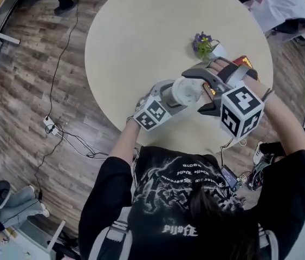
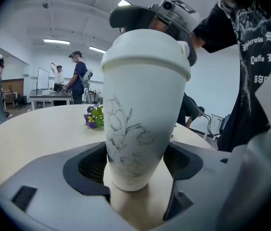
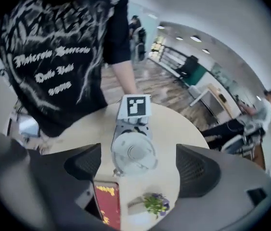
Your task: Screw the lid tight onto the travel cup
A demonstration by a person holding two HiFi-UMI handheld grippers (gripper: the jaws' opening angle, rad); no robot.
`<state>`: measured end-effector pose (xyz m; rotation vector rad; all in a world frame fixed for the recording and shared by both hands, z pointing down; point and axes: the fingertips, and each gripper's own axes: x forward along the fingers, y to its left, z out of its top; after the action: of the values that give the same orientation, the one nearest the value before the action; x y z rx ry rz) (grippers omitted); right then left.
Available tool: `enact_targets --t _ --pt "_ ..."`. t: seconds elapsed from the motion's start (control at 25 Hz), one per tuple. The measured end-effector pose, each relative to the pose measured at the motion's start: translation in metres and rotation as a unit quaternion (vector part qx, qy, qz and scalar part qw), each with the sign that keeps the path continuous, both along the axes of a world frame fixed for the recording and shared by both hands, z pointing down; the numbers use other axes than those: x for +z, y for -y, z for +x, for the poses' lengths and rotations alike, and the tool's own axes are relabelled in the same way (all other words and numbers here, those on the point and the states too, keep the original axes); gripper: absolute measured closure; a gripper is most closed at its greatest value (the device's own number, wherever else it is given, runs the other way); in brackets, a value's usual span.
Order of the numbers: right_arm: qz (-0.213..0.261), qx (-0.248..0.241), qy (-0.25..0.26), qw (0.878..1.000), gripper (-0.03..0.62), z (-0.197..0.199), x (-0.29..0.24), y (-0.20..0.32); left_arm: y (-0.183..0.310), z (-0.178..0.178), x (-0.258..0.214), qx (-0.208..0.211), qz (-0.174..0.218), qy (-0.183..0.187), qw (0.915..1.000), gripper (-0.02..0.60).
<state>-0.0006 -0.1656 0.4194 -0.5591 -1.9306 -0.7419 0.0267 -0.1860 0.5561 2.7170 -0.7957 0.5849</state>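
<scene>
Your L gripper (image 2: 136,166) pinches the travel cup (image 2: 142,124) low on its body, pads pressed to both sides, cup upright btw them over the table (image 1: 141,37) near your edge. The lid (image 2: 147,52) sits on the cup's rim. Only the L gripper view shows that side-on, plus the line drawing on the cup's wall. How tight the lid is, can't tell.

Your R gripper (image 3: 137,166) hangs over the lid w/ jaws spread wide, pads well clear of it on either side and nothing gripped. The R gripper view looks straight down on the lid top and, just beyond it, the L gripper's marker cube (image 3: 135,106).

Head view gives the layout: both grippers meet at the cup in front of you, R one above. The purple flowers (image 1: 202,42) sit farther in on the table, and a red item (image 3: 107,201) lies beside them, seen best from the R gripper view. Bystanders (image 2: 77,76) show only in the L gripper view's bkgd.
</scene>
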Motion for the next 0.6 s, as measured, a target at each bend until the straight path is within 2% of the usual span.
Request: enact_targets --t 0.04,0.12,0.2,0.28,0.36,0.4,0.44,0.48,0.52,0.6 --pt "0.034 -0.056 -0.031 0.997 0.103 0.005 0.008 0.002 0.0 0.0 0.0 0.006 0.0 -0.002 1.0 0.201" --pt "0.097 -0.17 -0.078 0.978 0.103 0.01 0.022 0.006 0.001 -0.001 -0.001 0.017 -0.001 -0.004 0.9999 0.201" --pt "0.151 -0.277 -0.107 0.943 0.103 0.01 0.031 0.01 0.0 -0.001 -0.004 0.029 -0.003 -0.003 0.9996 0.201" --pt "0.181 -0.362 -0.131 0.905 0.103 0.012 0.038 0.012 0.0 -0.002 -0.005 0.042 -0.007 -0.001 0.9991 0.201" --pt "0.186 -0.419 -0.149 0.876 0.103 0.015 0.047 0.009 0.001 -0.003 -0.005 0.051 -0.009 0.0 0.9986 0.201" --pt "0.185 -0.436 -0.153 0.868 0.106 0.015 0.051 0.006 0.001 -0.003 -0.004 0.054 -0.01 0.0 0.9985 0.201" --pt "0.183 -0.443 -0.152 0.864 0.134 0.014 0.055 0.004 0.001 -0.004 -0.004 0.055 -0.011 0.0 0.9984 0.201" --pt "0.177 -0.441 -0.151 0.867 0.14 0.012 0.057 0.002 0.001 -0.004 -0.004 0.055 -0.011 -0.002 0.9984 0.2" --pt "0.165 -0.43 -0.151 0.875 0.145 0.011 0.057 0.001 0.002 -0.004 -0.004 0.054 -0.011 -0.003 0.9985 0.201" --pt "0.13 -0.387 -0.15 0.901 0.158 0.007 0.056 -0.004 0.002 -0.004 -0.004 0.051 -0.01 -0.004 0.9986 0.201"
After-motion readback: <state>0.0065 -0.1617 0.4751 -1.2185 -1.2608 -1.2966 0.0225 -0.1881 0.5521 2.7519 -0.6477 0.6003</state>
